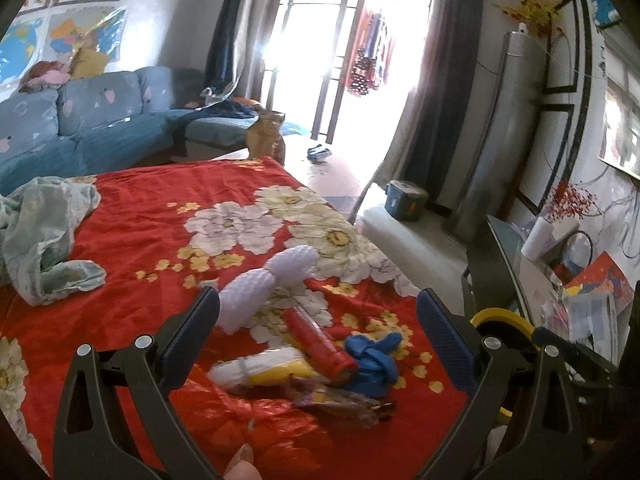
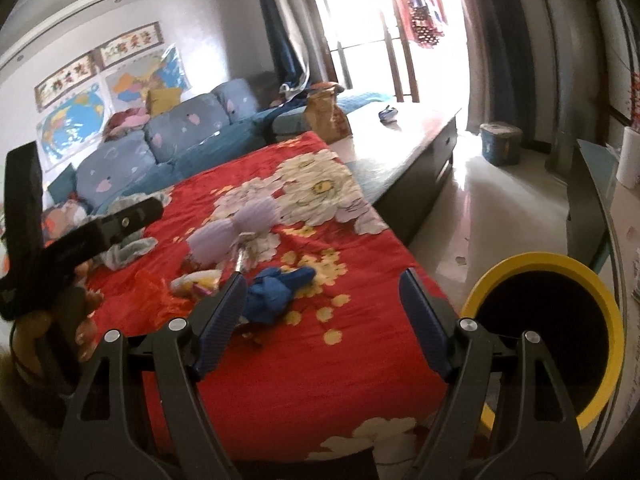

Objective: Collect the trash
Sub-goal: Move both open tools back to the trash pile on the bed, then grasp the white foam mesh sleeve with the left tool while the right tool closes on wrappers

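1. Landmark: red floral-print cloth (image 1: 160, 216) spread over the table; every position below is given relative to it.
2. Pale green crumpled fabric (image 1: 44, 232) is seen at the cloth's left edge, well apart from the trash.
3. White ribbed foam fruit sleeves (image 1: 264, 292), two joined lobes, are seen on the cloth's white flower print, beyond the other trash.
4. White and yellow plastic wrapper (image 1: 264, 370) lies on the cloth nearer the camera, touching a red cylindrical tube (image 1: 320, 348) that lies at a slant.
5. Crumpled blue rubber glove (image 1: 374, 358) lies on the cloth just right of the tube; a clear crinkled wrapper (image 1: 344, 402) is seen in front of both.
6. Shiny red plastic bag (image 1: 248, 412) is bunched on the cloth at its near edge, beside the wrappers.
7. Left gripper (image 1: 318, 316): fingers spread wide, nothing held, hanging over the trash pile on the cloth.
8. Right gripper (image 2: 322, 304): fingers spread wide, nothing held, over bare cloth to the right of the glove.
9. Yellow-rimmed round bin with black interior (image 2: 600, 292) stands off the cloth's right edge, just beside it.
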Motion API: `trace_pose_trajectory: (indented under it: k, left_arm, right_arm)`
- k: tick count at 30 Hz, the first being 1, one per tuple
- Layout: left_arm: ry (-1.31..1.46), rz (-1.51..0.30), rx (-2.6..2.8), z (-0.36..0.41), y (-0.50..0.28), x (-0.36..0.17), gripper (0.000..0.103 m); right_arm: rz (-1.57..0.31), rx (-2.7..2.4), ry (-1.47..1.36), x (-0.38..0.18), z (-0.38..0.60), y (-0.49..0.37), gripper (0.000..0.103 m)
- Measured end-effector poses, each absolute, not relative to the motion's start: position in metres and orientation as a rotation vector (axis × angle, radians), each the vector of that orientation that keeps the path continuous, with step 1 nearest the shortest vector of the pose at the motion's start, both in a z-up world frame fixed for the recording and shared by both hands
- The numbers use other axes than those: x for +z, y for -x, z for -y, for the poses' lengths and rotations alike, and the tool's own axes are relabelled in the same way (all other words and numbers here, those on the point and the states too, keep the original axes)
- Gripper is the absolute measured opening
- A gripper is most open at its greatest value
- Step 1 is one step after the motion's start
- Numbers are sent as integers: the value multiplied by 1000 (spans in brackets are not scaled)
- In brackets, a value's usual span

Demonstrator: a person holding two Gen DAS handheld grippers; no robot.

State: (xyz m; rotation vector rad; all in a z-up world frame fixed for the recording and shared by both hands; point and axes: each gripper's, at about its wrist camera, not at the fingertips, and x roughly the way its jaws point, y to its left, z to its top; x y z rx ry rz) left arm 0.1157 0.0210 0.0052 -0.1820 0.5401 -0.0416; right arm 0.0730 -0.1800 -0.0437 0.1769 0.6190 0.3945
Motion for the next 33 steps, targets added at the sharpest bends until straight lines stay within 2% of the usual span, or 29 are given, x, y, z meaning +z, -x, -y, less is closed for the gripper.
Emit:
trace_pose_trajectory:
  k: [17,25,28,33]
  left_arm:
    - [232,-576,65,-73,-121,-13,96]
    - [230,-626,69,-86,-131,-32,94]
    - [222,-652,53,-87,-137,-39,82]
    - [204,-706,24,-85,-149,-49,73]
  right_arm:
    - [-683,523,-69,-61,114,-63,69]
    - [-747,603,-12,-81,84,-60,39]
    - [-766,609,-7,-88,78,-59,31]
    - [-793,607,-20,-96,74,-62,25]
